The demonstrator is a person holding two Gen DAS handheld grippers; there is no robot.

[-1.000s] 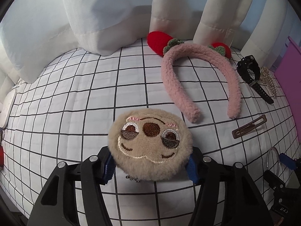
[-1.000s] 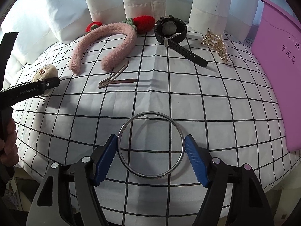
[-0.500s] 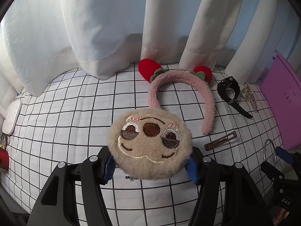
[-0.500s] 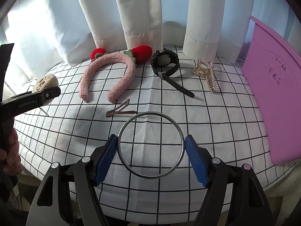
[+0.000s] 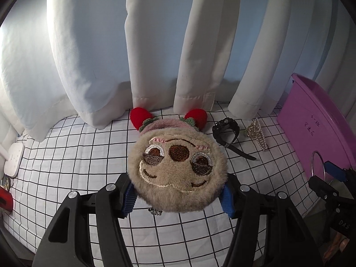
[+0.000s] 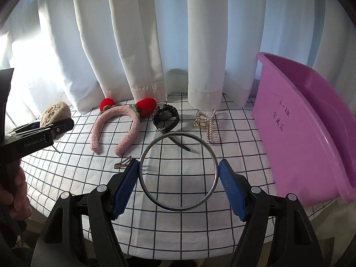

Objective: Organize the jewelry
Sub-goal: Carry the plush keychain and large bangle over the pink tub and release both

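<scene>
Both your grippers are loaded, lifted off the checked surface [image 6: 182,218].
Left wrist: your left gripper [image 5: 178,197] clamps the plush face charm [image 5: 176,166] above the cloth. Right wrist: your right gripper [image 6: 179,173] pinches the metal bangle [image 6: 142,166], purple bin [image 6: 307,138] just right.

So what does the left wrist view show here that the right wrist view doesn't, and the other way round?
Left wrist only: the plush's embroidered face close up, and a white device and a red object at the table's left edge.

Right wrist only: the brown hair clip, the headband's full arc, and the hand on the left hand-held gripper.

Both: the plush, the silver bangle in the right hand-held gripper, the pink headband, black watch, pearl claw clip and purple bin.
</scene>
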